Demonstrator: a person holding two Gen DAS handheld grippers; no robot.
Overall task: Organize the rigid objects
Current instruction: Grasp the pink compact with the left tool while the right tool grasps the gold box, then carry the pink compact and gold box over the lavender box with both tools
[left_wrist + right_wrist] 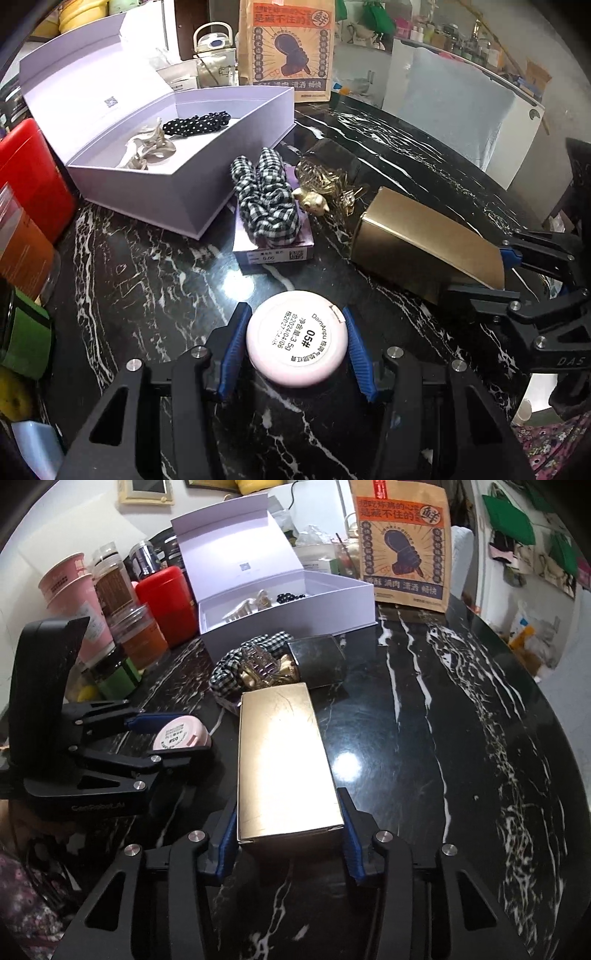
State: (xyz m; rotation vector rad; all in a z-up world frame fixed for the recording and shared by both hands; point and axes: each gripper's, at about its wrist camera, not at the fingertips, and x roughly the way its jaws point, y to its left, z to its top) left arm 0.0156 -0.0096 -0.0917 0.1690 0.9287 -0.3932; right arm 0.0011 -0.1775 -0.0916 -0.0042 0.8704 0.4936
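My left gripper [294, 317] is shut on a round pink compact [297, 343], label side up, just above the black marble table [147, 288]. In the right wrist view the same compact [177, 734] shows at the left. My right gripper [288, 808] is shut on the near end of a long gold box [280, 746] lying on the table, its blue pads pressing both sides. Behind it are a gold hair claw [325, 177], a checkered scrunchie [264, 195] on a small purple box [275, 253], and an open lavender box [184, 192] holding a polka-dot scrunchie [197, 122] and a silver clip [147, 147].
A dark metallic box [319, 661] lies beyond the gold box. A brown paper bag [404, 546] stands at the back. A red canister [166, 602], jars and pink cups [70, 587] crowd the left. The round table edge curves along the right.
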